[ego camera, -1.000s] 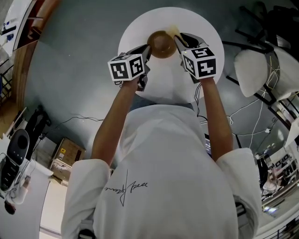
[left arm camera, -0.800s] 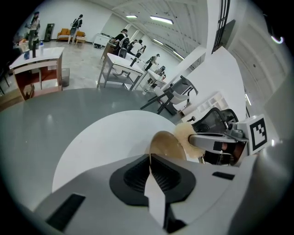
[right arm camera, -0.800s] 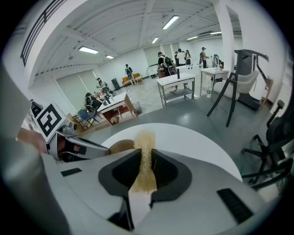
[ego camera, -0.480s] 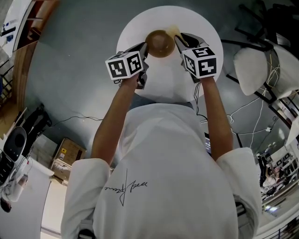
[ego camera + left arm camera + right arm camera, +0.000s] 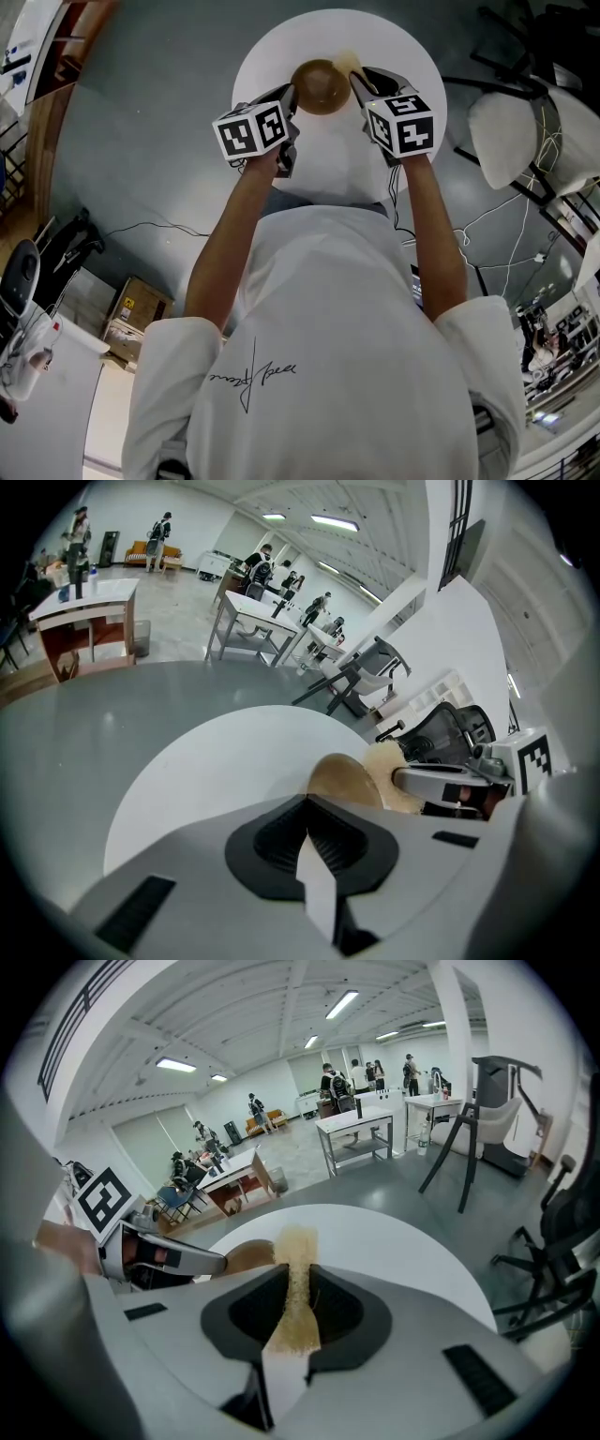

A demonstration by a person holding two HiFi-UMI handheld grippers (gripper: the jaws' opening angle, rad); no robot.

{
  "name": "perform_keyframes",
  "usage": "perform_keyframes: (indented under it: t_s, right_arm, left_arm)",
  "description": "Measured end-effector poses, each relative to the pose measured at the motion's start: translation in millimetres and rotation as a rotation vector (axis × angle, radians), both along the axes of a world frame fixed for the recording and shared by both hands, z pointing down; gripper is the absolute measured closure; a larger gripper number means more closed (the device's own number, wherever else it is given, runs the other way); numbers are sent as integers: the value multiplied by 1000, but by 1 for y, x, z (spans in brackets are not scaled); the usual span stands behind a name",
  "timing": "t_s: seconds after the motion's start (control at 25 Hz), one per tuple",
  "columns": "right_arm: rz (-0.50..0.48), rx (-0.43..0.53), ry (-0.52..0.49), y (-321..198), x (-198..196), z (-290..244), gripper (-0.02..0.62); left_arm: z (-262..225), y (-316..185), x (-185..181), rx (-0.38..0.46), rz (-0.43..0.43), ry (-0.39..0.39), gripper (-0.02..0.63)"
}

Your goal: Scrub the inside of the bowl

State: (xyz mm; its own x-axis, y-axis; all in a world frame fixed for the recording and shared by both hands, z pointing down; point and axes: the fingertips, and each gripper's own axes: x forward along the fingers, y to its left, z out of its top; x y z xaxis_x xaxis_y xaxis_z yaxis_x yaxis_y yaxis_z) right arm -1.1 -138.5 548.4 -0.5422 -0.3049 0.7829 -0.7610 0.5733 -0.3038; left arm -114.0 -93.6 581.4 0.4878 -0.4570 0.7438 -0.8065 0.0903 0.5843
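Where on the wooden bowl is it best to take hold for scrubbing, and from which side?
Take the wooden bowl by its thin rim, from the person's left, as the left claw does now. The wall is thin enough to pinch, and this side lies opposite the sponge in the right claw, so the inside likely stays reachable.

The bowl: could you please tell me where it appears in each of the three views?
Head view: bowl at top centre.
Left gripper view: bowl just right of centre, beyond the jaws.
Right gripper view: bowl left of centre, beside the sponge.
Shared landmark: the round white table.
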Motion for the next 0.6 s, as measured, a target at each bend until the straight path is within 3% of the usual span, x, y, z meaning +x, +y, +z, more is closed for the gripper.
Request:
perform_keyframes:
  t_s: [0.6]
  right_arm:
    - [32,-14,4,9,4,0,517]
  left_arm:
    - [-1,1,0,-3,-3,21,597]
